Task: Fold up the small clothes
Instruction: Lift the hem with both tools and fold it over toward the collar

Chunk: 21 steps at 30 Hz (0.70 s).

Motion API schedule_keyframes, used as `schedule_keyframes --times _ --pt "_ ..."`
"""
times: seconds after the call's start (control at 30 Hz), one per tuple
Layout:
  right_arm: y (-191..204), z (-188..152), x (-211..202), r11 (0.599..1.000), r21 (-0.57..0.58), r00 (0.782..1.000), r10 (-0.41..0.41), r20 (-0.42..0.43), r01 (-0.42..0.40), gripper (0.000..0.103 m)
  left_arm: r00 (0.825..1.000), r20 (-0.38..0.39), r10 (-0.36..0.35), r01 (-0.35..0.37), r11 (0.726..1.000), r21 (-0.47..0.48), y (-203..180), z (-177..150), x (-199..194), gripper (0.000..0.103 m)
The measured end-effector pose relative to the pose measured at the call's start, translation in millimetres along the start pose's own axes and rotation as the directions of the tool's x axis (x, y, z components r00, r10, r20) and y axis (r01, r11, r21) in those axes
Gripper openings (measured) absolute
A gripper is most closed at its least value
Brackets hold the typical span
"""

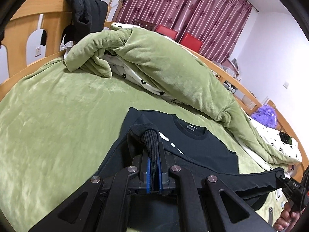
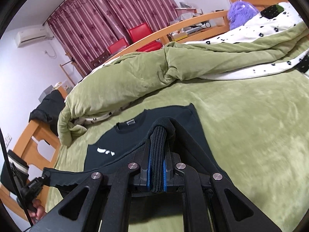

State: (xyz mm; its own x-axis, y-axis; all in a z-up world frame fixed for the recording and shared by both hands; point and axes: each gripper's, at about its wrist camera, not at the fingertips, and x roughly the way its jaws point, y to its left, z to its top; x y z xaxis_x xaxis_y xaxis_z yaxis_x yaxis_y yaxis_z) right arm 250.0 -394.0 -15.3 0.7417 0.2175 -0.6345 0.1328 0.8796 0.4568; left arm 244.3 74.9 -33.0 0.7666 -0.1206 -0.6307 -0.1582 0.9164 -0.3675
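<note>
A black sweatshirt [image 1: 204, 145] lies chest up on the green bed cover, its collar [image 1: 190, 128] pointing away from me and a white print on its chest [image 2: 105, 151]. My left gripper [image 1: 152, 141] is shut on the ribbed hem, which is bunched between its blue pads [image 1: 148, 172] and raised over the shirt's body. My right gripper [image 2: 158, 139] is shut on the hem's other end in the same way. The hem edge hangs stretched between the two. At the frame edges I see the right gripper [image 1: 281, 176] and the left gripper [image 2: 44, 176], each held by a hand.
A bunched green quilt [image 1: 164, 61] with a white flowered lining lies just beyond the sweatshirt. The wooden bed frame [image 1: 23, 29] carries a black garment [image 1: 87, 13]. A purple plush toy [image 2: 241, 11] sits at the far end. Red chairs [image 2: 139, 31] stand before maroon curtains.
</note>
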Motion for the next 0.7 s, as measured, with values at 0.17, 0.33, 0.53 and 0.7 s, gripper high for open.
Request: schedule_keyframes --times 0.17,0.33,0.53,0.7 --pt "0.5 23.7 45.8 1.0 -0.007 1.0 -0.006 -0.017 0.006 0.009 1.0 -0.025 0.01 -0.01 1.0 0.008 -4.0 21.7 46.1 0.006" --pt "-4.6 40.7 97.6 1.0 -0.004 0.999 -0.011 -0.048 0.011 0.009 0.999 -0.039 0.018 -0.017 1.0 0.024 -5.5 40.0 93.0 0.006" --pt "-14.8 51.7 154.6 1.0 -0.01 0.997 -0.024 -0.069 0.024 0.009 0.999 -0.054 0.01 -0.009 0.999 0.033 -8.1 55.7 141.7 0.006" --pt "-28.9 55.0 191.5 0.999 0.024 0.995 -0.044 -0.086 0.046 0.009 0.998 -0.068 0.012 -0.009 0.999 0.051 -12.0 59.4 173.6 0.007"
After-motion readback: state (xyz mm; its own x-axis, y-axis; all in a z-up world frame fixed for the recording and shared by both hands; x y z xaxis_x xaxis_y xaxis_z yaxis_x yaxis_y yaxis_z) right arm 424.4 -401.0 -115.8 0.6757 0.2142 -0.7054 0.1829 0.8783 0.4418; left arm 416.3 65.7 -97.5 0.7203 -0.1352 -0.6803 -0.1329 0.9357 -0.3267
